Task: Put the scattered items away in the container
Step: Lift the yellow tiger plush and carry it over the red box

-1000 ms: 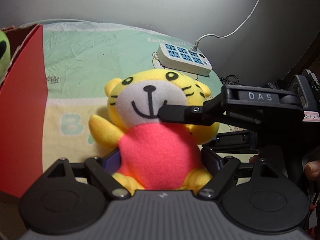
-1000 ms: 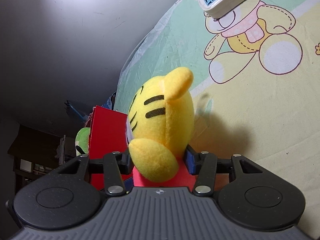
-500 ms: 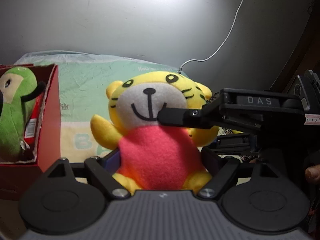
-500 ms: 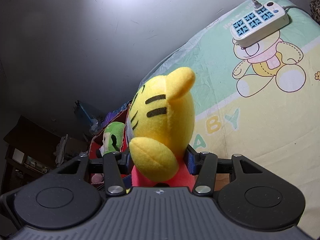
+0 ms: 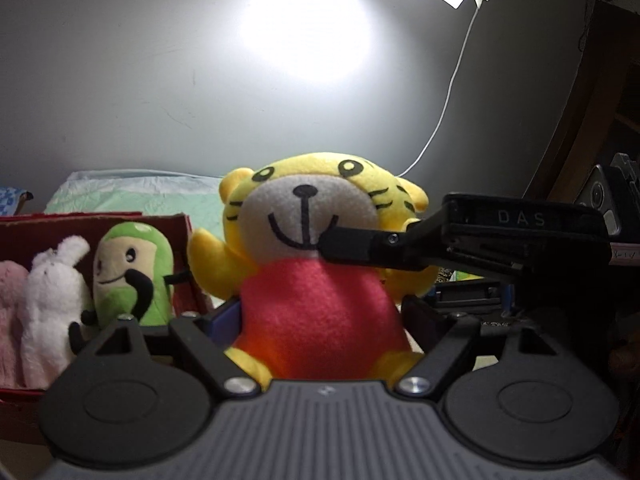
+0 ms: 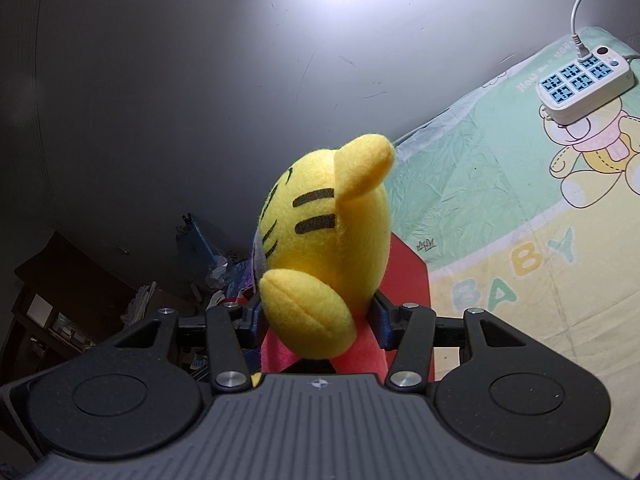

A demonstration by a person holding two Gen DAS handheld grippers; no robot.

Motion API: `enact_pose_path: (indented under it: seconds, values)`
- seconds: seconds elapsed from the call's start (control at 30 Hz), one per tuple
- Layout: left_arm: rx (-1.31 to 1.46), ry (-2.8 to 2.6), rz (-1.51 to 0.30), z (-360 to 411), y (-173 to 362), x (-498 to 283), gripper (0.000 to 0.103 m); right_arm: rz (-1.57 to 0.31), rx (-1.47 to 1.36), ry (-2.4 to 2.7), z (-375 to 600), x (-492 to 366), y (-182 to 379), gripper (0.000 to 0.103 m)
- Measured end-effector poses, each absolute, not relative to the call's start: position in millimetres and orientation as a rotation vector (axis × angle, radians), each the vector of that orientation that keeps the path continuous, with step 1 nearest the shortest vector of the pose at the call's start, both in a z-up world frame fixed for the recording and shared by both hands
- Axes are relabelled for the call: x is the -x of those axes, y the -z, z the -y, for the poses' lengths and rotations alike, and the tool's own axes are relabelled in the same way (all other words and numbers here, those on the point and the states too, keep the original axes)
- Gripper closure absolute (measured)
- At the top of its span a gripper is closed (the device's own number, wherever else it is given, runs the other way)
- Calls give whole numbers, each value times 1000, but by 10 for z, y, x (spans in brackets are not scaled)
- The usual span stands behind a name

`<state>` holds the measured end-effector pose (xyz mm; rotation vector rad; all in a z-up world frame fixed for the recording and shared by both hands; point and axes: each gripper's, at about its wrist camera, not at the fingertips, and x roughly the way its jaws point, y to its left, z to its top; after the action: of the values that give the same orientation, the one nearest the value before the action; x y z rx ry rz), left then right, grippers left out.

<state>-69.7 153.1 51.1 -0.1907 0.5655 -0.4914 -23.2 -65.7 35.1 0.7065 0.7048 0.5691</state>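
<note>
we hold the tiger plush upright in the air just beside the red box, left gripper clamped on its red body, right gripper reaching sideways, clamped across its neck.

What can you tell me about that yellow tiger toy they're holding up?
The tiger plush is soft fleece: yellow head with black stripes, round ears, a white muzzle with a stitched smile, a red body, and stubby yellow arms and feet. It is held upright in the air. The left gripper clamps its red body from both sides, and the right gripper grips it from the side, one finger crossing its cheek. The red box of plush toys sits beside it.
</note>
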Motion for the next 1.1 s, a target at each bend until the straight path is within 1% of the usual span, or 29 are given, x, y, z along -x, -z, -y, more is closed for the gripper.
enact_pose_path:
  seconds: [0.33, 0.6, 0.77, 0.8, 0.83, 0.9, 0.97, 1.1]
  values:
    - [213, 427, -486, -2259, -641, 776, 19, -664, -661, -644, -127, 58, -508, 49]
    - [209, 309, -485, -2896, -587, 781, 19, -710, -679, -728, -788, -180, -350, 49]
    - [209, 241, -500, -3181, -533, 766, 19, -778, -692, -758, -1114, -297, -185, 49]
    - [202, 233, -502, -3218, -524, 753, 22, -798, -680, -759, -1175, -302, -152, 49]
    - [191, 234, -502, -3240, -517, 745, 31, -816, -662, -755, -1242, -317, -108, 50]
    - [163, 244, -506, -3241, -510, 719, 36, -828, -678, -749, -1302, -321, -35, 51]
    - [140, 235, -516, -3215, -460, 665, 31, -845, -718, -743, -1302, -376, 38, 52]
    - [159, 247, -541, -3268, -386, 604, 31, -902, -788, -723, -1213, -378, 166, 52]
